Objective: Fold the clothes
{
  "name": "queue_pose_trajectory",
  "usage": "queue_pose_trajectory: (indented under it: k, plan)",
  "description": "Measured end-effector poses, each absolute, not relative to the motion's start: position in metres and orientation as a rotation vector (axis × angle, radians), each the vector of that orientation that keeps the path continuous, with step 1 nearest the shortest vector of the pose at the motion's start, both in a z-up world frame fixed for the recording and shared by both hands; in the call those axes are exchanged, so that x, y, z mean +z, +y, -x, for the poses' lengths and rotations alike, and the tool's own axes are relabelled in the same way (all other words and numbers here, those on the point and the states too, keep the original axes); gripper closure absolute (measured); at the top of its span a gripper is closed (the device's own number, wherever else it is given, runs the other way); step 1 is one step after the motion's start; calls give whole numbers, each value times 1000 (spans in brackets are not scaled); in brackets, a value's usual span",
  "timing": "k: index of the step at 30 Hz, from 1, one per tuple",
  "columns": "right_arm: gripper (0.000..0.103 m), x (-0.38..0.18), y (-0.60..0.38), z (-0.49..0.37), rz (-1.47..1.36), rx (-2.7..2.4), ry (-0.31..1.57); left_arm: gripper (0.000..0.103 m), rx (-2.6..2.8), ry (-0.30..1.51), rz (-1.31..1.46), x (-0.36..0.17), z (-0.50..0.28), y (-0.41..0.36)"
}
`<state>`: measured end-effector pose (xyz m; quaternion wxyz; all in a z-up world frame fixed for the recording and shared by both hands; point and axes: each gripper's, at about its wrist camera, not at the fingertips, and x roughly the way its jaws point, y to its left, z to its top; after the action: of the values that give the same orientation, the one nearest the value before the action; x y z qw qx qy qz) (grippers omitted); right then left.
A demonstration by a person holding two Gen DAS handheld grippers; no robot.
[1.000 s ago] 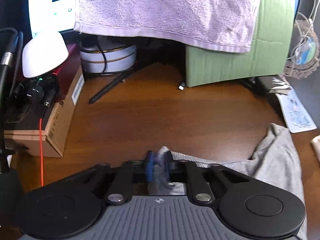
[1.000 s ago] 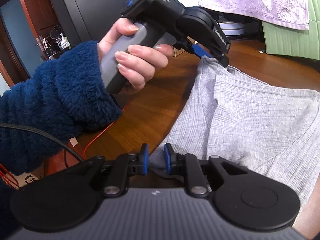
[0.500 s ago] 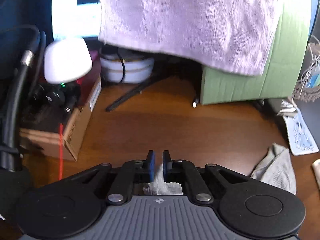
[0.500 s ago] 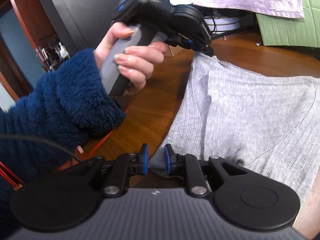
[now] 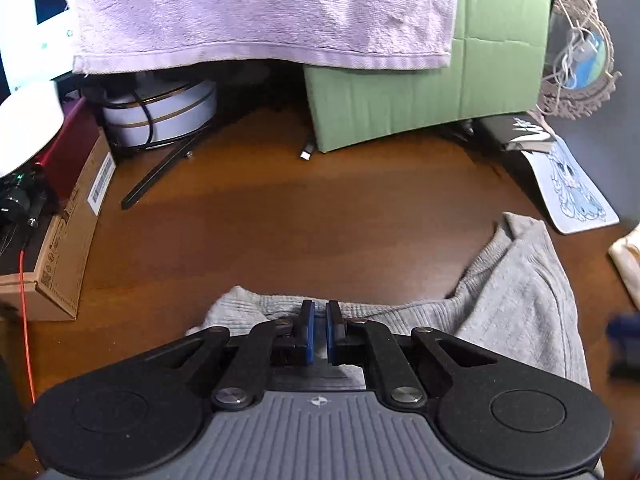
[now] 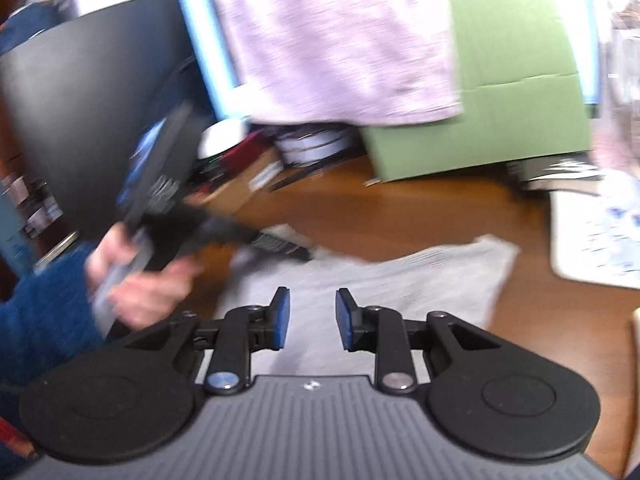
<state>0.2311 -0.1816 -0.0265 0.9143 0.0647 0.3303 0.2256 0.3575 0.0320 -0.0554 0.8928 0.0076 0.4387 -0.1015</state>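
Garment count first: I see one grey ribbed knit garment (image 5: 516,300), lying crumpled on the dark brown wooden desk (image 5: 300,220) towards its near right side, its far corner reaching close to the printed white card (image 5: 572,188) at the right edge. Two grippers are in play. My left gripper (image 5: 318,332) has its blue pads nearly together, pinching a fold of the grey fabric at the garment's near left end. My right gripper (image 6: 310,318) has just been opening; its jaws now stand moderately apart above the garment with nothing pressed between them (fabric shows only underneath).

At the desk's back edge I count one green cardboard box (image 5: 440,92), one lilac terry towel (image 5: 260,12) draped over its top and hanging down, and one white round tin with gold bands (image 5: 160,112), half under the towel with a black cable across it. One brown cardboard carton (image 5: 68,232) sits at the left edge; whatever is inside is hidden.

The right wrist view is heavily blurred: the person's left hand (image 6: 140,280) in a fuzzy navy sleeve (image 6: 40,320) is smeared. The towel and the monitor behind it are cut off at the frame top.
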Motion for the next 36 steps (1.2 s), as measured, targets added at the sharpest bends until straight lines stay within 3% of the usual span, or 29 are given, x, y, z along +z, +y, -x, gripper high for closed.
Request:
queue_pose_trajectory:
  k: [6, 11, 13, 22, 24, 30, 36]
  plan:
    - [96, -39, -192, -301, -141, 325, 741, 99, -102, 871, 5, -61, -356, 40]
    - [96, -67, -184, -338, -93, 321, 861, 100, -63, 852, -22, -62, -354, 41]
    - [103, -76, -182, -341, -61, 312, 877, 100, -39, 831, -63, -64, -352, 38]
    - [103, -77, -189, -339, -90, 301, 823, 100, -36, 852, 1, -55, -357, 50]
    - [96, -62, -196, -329, -140, 331, 798, 100, -32, 826, 19, -44, -352, 53]
    - [91, -27, -209, -255, -139, 468, 748, 100, -111, 776, 74, -10, -322, 58]
    - [98, -53, -194, -183, 16, 522, 834, 100, -271, 863, 82, -20, -289, 32]
